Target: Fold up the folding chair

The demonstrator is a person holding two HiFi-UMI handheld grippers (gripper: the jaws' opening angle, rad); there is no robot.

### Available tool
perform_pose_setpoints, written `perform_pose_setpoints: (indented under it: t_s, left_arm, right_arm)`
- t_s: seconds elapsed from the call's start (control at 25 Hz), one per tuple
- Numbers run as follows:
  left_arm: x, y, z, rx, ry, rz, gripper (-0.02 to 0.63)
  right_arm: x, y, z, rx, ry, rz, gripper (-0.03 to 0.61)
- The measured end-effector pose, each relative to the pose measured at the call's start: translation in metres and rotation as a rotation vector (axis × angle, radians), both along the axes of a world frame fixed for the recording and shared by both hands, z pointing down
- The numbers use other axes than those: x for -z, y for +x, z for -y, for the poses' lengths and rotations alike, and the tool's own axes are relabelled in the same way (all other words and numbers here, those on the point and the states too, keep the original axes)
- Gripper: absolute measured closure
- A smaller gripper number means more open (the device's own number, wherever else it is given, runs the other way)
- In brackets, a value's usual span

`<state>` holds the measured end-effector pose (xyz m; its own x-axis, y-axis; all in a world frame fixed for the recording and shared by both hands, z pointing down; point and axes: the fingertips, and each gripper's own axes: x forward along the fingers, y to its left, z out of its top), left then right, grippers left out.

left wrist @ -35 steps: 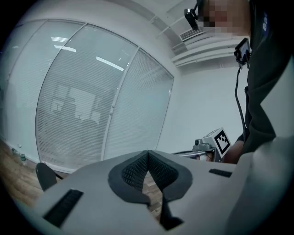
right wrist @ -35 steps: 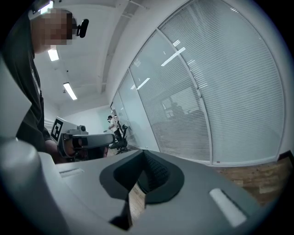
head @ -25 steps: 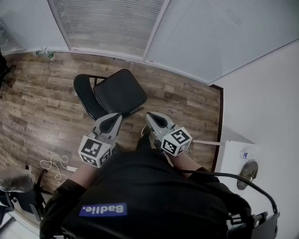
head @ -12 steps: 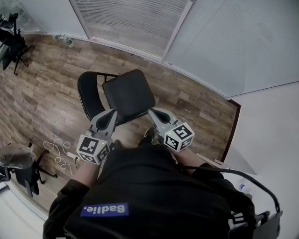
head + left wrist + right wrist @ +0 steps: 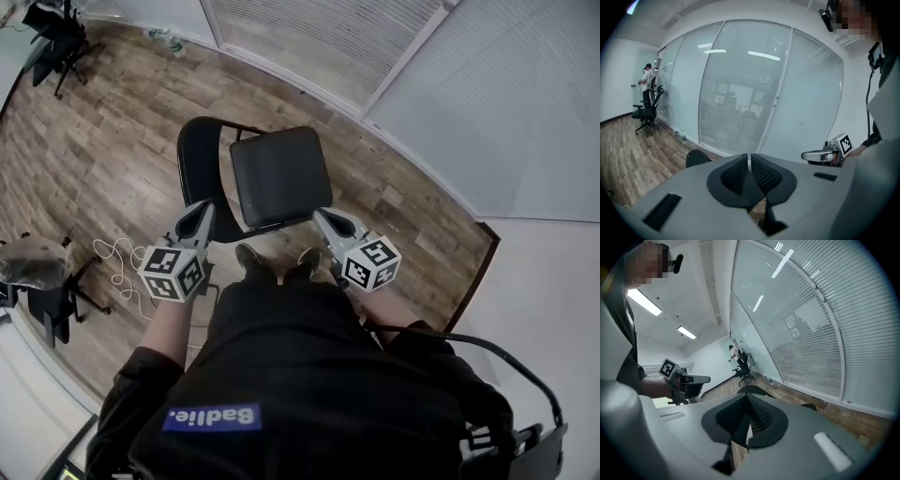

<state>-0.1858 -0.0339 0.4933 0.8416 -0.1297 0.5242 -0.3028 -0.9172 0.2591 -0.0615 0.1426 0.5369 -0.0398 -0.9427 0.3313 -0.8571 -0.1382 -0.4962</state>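
Note:
A black folding chair stands open on the wood floor, its seat (image 5: 279, 176) facing me and its rounded backrest (image 5: 192, 155) to the left of the seat. My left gripper (image 5: 203, 210) is shut and empty, pointing at the seat's near left corner, just short of it. My right gripper (image 5: 320, 217) is also shut and empty, beside the seat's near right corner. In the left gripper view the shut jaws (image 5: 749, 158) hide most of the chair; only the backrest top (image 5: 696, 158) shows. In the right gripper view the backrest (image 5: 754, 389) peeks over the shut jaws (image 5: 747, 399).
A glass wall with blinds (image 5: 309, 37) runs behind the chair. A white cable (image 5: 114, 263) lies on the floor at the left, near a wheeled chair (image 5: 42, 286). An office chair (image 5: 58, 28) and a bottle (image 5: 169, 39) stand far left. A person (image 5: 647, 80) stands far off.
Both grippers have come down and spread apart, from close together in front of the seat to either side of its near edge. The head view has swung towards the chair.

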Motion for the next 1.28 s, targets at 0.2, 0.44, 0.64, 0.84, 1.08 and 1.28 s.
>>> perform_pose_setpoints:
  t_s: [0.2, 0.44, 0.64, 0.84, 1.08, 1.28]
  left_arm:
    - [-0.029, -0.031, 0.056, 0.047, 0.004, 0.08, 0.607]
    - [-0.077, -0.048, 0.108, 0.028, -0.033, 0.166, 0.607]
    - [-0.117, -0.058, 0.142, -0.007, -0.061, 0.235, 0.606]
    - [-0.148, -0.051, 0.154, -0.008, -0.065, 0.321, 0.606]
    - [-0.176, -0.062, 0.163, 0.064, -0.077, 0.42, 0.566]
    - [-0.203, -0.055, 0.163, 0.113, -0.13, 0.484, 0.515]
  right_arm:
    - [-0.016, -0.009, 0.036, -0.005, -0.048, 0.011, 0.575]
    - [-0.044, -0.012, 0.063, -0.06, -0.143, 0.019, 0.575]
    - [-0.074, -0.014, 0.077, -0.093, -0.225, 0.015, 0.575]
    - [-0.118, 0.01, 0.075, -0.105, -0.289, 0.061, 0.575]
    - [-0.182, 0.045, 0.071, -0.047, -0.381, 0.078, 0.561]
    - [-0.239, 0.08, 0.059, 0.0, -0.444, 0.139, 0.545]
